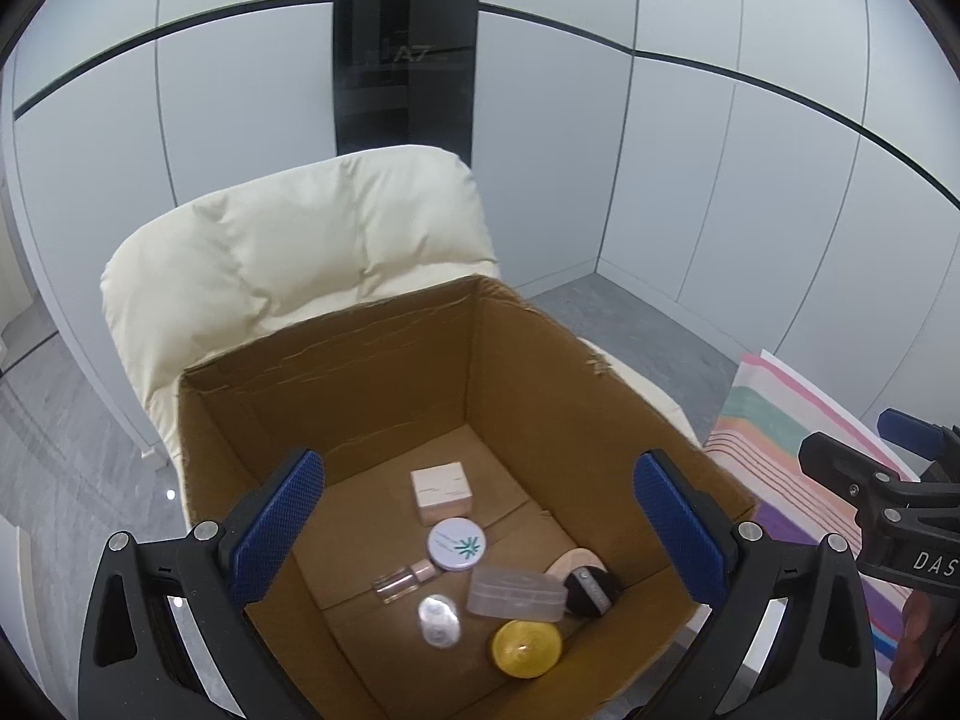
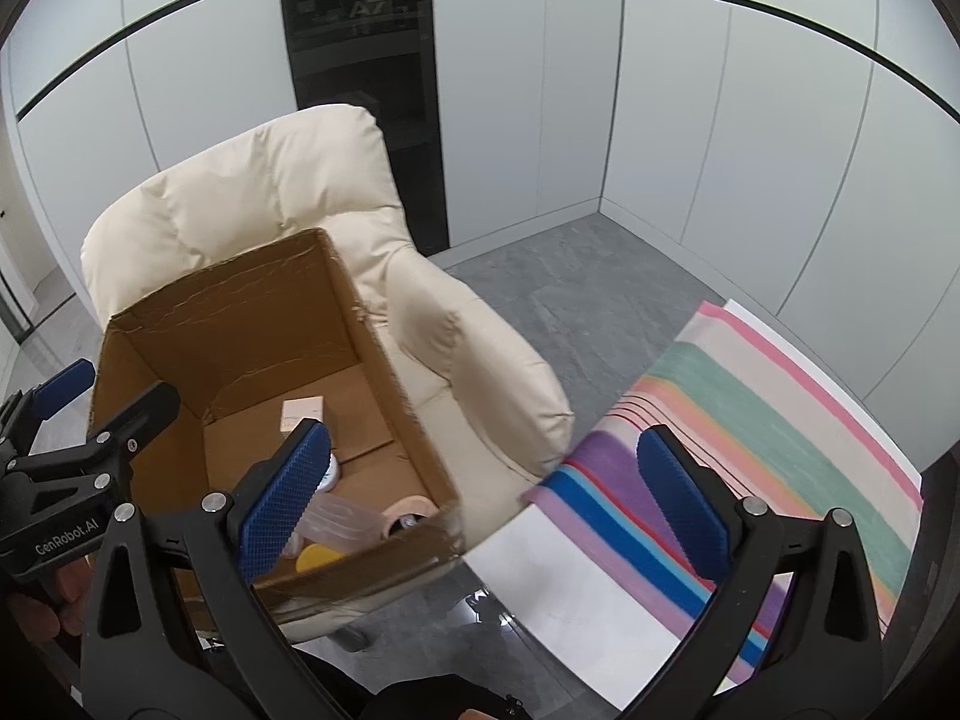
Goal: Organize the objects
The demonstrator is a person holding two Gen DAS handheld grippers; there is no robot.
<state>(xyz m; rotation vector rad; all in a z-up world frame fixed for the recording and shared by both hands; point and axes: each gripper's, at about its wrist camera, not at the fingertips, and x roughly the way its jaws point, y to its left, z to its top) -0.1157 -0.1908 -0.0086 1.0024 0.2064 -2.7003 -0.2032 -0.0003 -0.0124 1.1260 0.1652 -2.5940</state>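
Observation:
An open cardboard box (image 1: 360, 372) stands on a cream armchair (image 1: 288, 252). On the box floor lie a small beige carton (image 1: 438, 489), a round white tin with a green print (image 1: 457, 543), a little glass bottle (image 1: 403, 579), a clear round piece (image 1: 439, 620), a translucent plastic case (image 1: 516, 593), a yellow disc (image 1: 527, 648) and a black puff (image 1: 591, 588). My left gripper (image 1: 480, 525) hangs open above the box with nothing in it. My right gripper (image 2: 485, 501) is open and empty, between the box (image 2: 240, 312) and a striped cloth (image 2: 750, 420).
The striped cloth (image 1: 780, 438) lies over a white sheet (image 2: 588, 600) to the right of the armchair (image 2: 468, 348). Grey floor (image 2: 570, 276) and white wall panels (image 2: 690, 120) lie behind. The other gripper shows at each view's edge: left (image 2: 117, 387), right (image 1: 861, 435).

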